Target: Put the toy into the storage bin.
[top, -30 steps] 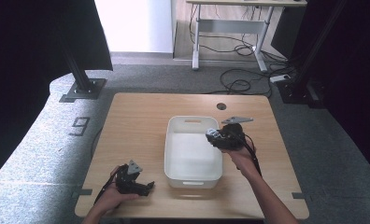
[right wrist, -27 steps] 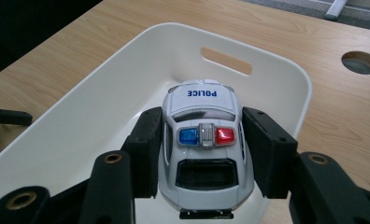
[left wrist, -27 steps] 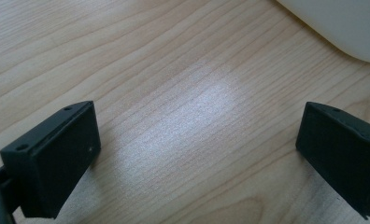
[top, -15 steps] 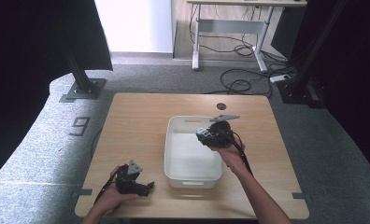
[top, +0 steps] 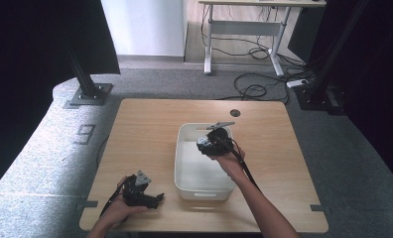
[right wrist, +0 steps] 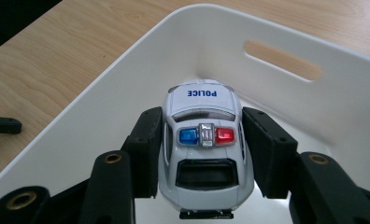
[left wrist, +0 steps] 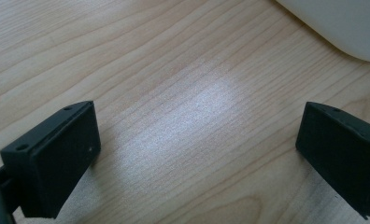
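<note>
- The right gripper (right wrist: 202, 154) is squeezing a toy police car (right wrist: 202, 140) by its two sides. The car is white, with a blue light and a red light on its roof.
- From the high view, the right gripper (top: 209, 144) hangs over the white bin (top: 182, 148), toward the bin's 1 o'clock corner. The car is up in the air above the inside of the bin and is not lying on the bottom yet.
- The bin sits near the middle of the wooden surface (top: 145, 129). It has a handle slot (right wrist: 282, 59) in the wall past the car's front.
- The left gripper (top: 144, 194) rests at about 7 o'clock from the bin, low on the surface. Its jaws stand wide apart with nothing between them, just bare wood (left wrist: 192, 116).
- What could go wrong: the car is smooth and round on its sides, so it could slip out if the squeeze gets weak.
- If the gripper lets go from high up, the car could bounce or land on its roof.
- The car has wheels, so it may roll and bump the bin wall once it is free.
- If the hand goes down too close to the far wall, the gripper could knock the rim and push the bin along the surface.
</note>
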The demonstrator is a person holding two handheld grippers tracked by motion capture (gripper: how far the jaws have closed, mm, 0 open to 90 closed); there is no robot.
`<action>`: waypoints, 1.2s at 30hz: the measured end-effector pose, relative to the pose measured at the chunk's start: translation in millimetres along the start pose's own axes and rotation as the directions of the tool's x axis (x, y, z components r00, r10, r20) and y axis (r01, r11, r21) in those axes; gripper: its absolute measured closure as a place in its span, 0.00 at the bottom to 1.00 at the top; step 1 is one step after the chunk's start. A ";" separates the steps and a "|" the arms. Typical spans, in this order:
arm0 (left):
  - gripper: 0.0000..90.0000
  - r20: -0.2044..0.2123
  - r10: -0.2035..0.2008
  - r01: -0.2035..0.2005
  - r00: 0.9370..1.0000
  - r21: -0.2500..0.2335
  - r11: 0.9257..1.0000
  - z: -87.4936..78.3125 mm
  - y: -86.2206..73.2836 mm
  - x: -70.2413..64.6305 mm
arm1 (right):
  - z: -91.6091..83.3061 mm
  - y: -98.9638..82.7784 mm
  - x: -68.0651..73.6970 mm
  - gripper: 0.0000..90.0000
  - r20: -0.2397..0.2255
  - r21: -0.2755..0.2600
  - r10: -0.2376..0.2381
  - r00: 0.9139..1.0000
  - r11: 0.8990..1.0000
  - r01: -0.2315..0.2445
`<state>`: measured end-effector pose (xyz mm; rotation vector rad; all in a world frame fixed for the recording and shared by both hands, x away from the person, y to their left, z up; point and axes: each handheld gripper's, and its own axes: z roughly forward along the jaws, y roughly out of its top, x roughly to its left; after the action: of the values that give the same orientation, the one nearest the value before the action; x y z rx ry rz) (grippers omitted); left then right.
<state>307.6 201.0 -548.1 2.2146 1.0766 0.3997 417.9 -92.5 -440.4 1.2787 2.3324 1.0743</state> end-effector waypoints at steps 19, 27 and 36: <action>0.00 0.002 0.002 -0.002 1.000 -0.002 1.000 -0.1 -0.3 -0.3 | 45.6 3.2 17.6 0.56 -0.003 0.069 0.005 1.000 0.998 -0.005; 0.00 0.002 0.002 -0.002 1.000 -0.002 1.000 -0.2 -0.4 -0.3 | 55.4 1.6 23.4 0.56 -0.007 0.091 -0.002 1.000 0.996 0.003; 0.00 0.003 0.002 -0.002 1.000 -0.002 1.000 -0.2 -0.4 -0.4 | 65.6 -0.9 23.7 0.56 -0.002 0.123 -0.001 1.000 0.992 0.001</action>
<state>307.0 200.9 -548.2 2.2142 1.0718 0.3987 439.7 -42.2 -483.6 1.3189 2.4336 0.9444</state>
